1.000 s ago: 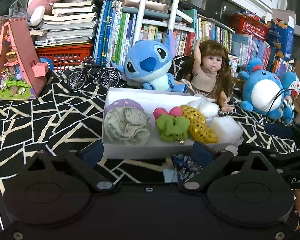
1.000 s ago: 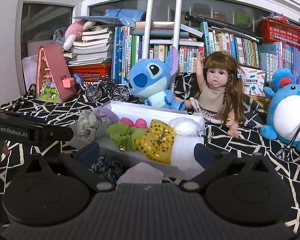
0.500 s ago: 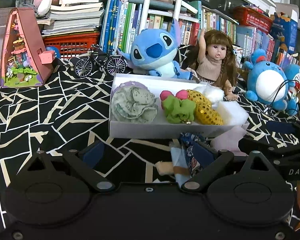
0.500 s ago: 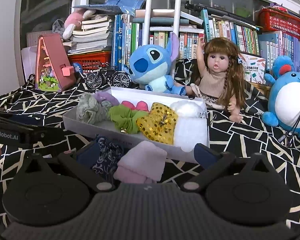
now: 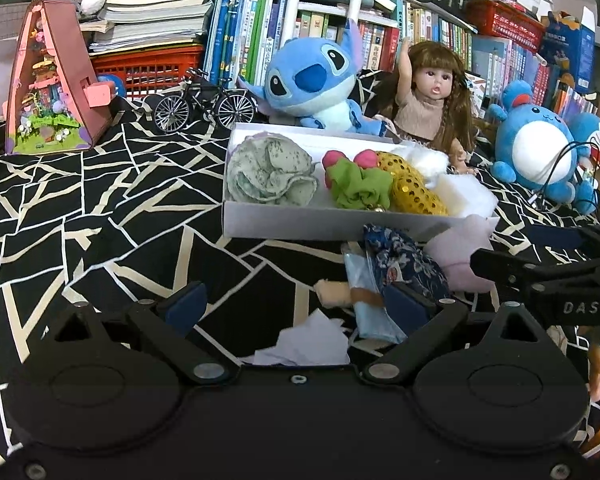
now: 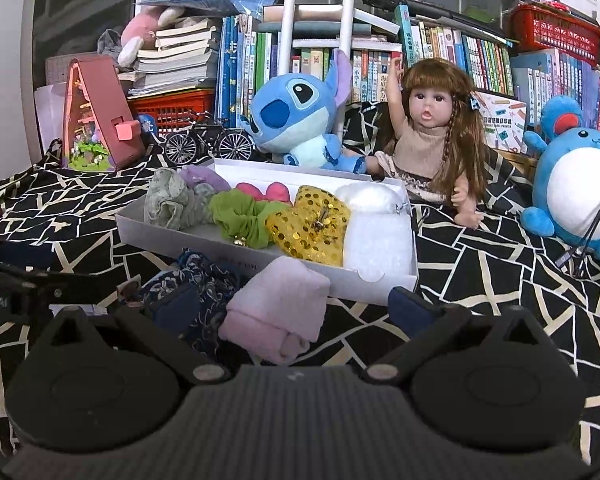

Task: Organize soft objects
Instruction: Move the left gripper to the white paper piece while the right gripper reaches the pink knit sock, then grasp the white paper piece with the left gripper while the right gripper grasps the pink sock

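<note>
1. Cloth (image 5: pixel 100 208), black with pale cracked lines, covering the bench and carrying everything; soft and creased.
2. Plush toys and a doll (image 6: pixel 432 136) sitting behind, apparently as backdrop.
3. Box (image 6: pixel 236 250), white card, shallow, lying open ahead of both claws, presumably as the collecting tray; already holding a sage ruffled scrunchie (image 5: pixel 270 176), a green one (image 5: pixel 360 188), a gold sequinned piece (image 6: pixel 310 220) and white fluffy pieces (image 6: pixel 376 224).
4. Pink roll (image 6: pixel 278 308), knitted and folded, lying just outside the box's near wall, between the released right claw (image 6: pixel 290 312) fingers.
5. Navy floral fabric (image 5: pixel 404 264), crumpled, resting beside the released left claw (image 5: pixel 300 306).
</note>
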`<state>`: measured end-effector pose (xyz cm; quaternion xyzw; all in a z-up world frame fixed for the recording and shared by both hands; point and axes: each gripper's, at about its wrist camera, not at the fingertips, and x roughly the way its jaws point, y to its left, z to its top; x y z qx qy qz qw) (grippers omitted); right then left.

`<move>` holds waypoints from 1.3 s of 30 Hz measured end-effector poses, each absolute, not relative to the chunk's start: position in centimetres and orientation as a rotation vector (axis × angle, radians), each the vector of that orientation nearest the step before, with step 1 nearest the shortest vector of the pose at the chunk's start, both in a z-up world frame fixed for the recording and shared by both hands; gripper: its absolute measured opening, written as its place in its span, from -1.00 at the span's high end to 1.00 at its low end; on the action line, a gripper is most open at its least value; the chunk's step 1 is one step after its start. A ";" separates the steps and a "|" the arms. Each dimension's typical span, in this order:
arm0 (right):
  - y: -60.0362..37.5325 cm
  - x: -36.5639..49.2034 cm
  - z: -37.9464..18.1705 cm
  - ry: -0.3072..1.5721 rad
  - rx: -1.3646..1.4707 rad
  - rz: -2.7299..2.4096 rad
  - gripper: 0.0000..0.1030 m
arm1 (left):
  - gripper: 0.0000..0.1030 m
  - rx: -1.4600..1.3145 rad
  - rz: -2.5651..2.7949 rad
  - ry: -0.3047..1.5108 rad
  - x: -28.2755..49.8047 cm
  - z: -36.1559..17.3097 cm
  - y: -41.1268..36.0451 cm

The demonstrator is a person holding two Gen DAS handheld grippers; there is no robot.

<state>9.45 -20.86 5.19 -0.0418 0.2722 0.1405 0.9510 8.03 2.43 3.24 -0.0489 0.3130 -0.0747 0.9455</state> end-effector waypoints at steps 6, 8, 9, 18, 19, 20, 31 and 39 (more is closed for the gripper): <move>-20.8 9.5 4.7 0.559 -0.083 0.270 -1.00 | -0.86 -0.088 -0.157 0.638 7.0 2.8 2.1; -20.7 9.5 4.5 0.553 -0.095 0.263 -1.00 | -0.86 -0.081 -0.161 0.642 6.7 2.6 2.0; -20.7 9.5 4.5 0.553 -0.101 0.262 -1.00 | -0.86 -0.079 -0.161 0.644 6.5 2.5 2.0; -21.0 9.8 4.1 0.570 -0.072 0.248 -1.00 | -0.71 -0.065 -0.166 0.643 5.7 2.0 2.1; -21.0 9.8 4.0 0.574 -0.066 0.244 -1.00 | -0.66 -0.065 -0.169 0.643 5.6 2.0 2.1; -21.0 9.9 4.0 0.579 -0.064 0.241 -1.00 | -0.62 -0.063 -0.172 0.644 5.5 2.0 2.1; -20.8 10.2 3.5 0.615 -0.048 0.238 -0.88 | -0.03 -0.062 -0.175 0.665 5.3 1.6 2.3; -20.5 10.2 3.7 0.608 -0.038 0.240 -0.58 | 0.03 -0.054 -0.171 0.652 5.2 1.5 2.2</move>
